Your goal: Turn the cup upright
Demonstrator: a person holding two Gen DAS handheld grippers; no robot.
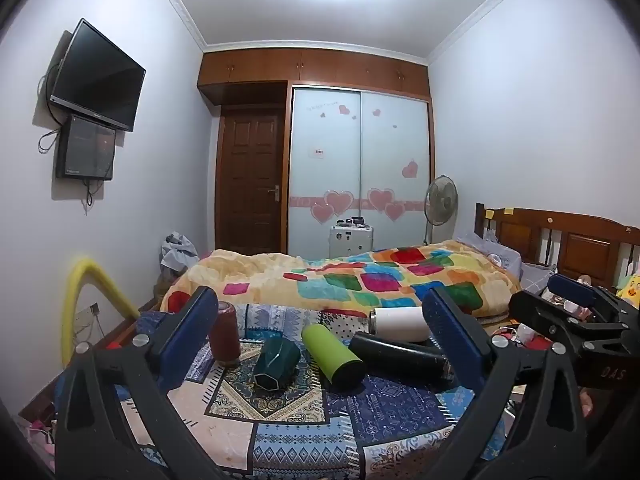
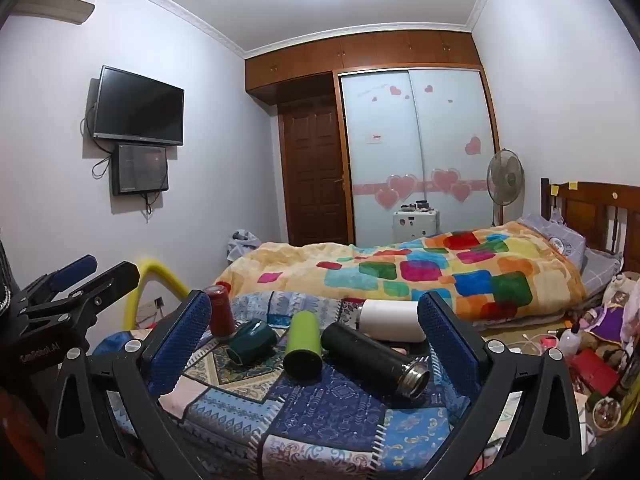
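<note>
Several cups lie on a patterned cloth (image 1: 280,432) (image 2: 320,420). A dark green faceted cup (image 1: 277,364) (image 2: 252,342), a lime green cup (image 1: 333,356) (image 2: 303,345), a black flask (image 1: 400,354) (image 2: 372,354) and a white cup (image 1: 400,323) (image 2: 394,319) lie on their sides. A red cup (image 1: 225,334) (image 2: 220,311) stands on end at the back left. My left gripper (image 1: 320,344) is open and empty, short of the cups. My right gripper (image 2: 316,336) is open and empty too; it also shows at the right edge of the left wrist view (image 1: 576,312).
A bed with a colourful blanket (image 1: 360,276) (image 2: 420,272) lies behind the cloth. A yellow foam tube (image 1: 80,304) (image 2: 160,276) arches at the left. Clutter (image 2: 592,348) sits to the right. The left gripper shows at the left of the right wrist view (image 2: 80,280).
</note>
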